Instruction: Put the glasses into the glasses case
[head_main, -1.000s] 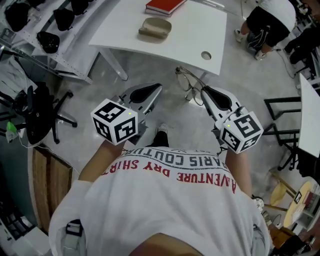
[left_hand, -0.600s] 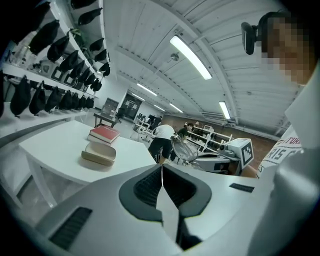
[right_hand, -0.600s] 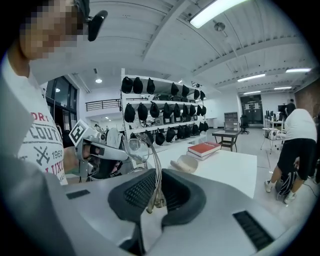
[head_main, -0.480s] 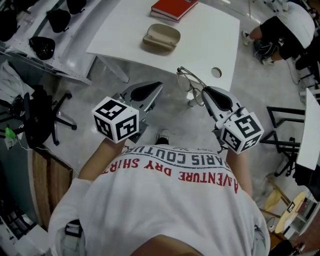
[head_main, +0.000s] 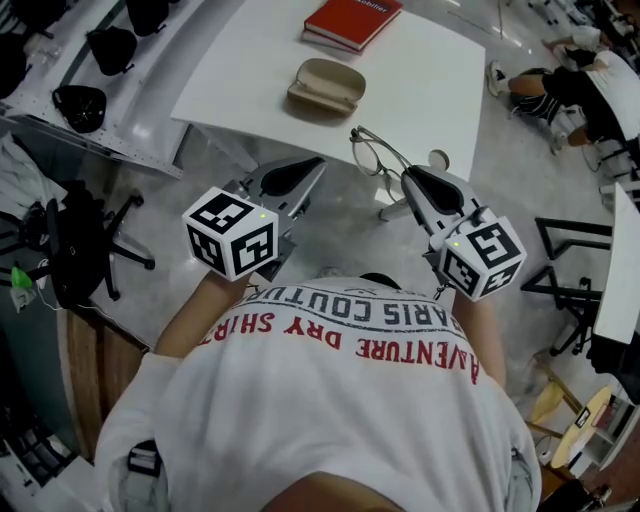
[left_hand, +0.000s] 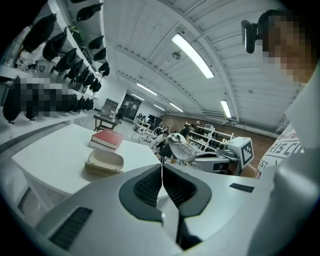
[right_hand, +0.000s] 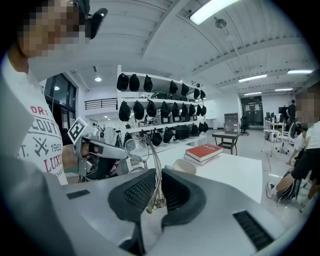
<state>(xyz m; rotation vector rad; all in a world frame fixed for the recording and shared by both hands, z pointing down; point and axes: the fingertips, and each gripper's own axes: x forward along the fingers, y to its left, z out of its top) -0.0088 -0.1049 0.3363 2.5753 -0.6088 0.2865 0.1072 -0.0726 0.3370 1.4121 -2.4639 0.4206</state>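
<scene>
Right gripper (head_main: 405, 175): clamped on a temple arm of the glasses (head_main: 378, 158), which stick out beyond its tips.
Left gripper (head_main: 318, 162): jaws together, nothing between them; it is level with the right gripper, to its left.
Glasses: in the air at the near edge of the table (head_main: 430, 80), not touching it.
Glasses case (head_main: 326, 86): tan, lying on the table, farther off and a little left of the glasses.
Red book (head_main: 352, 20): on the table just beyond the case.
</scene>
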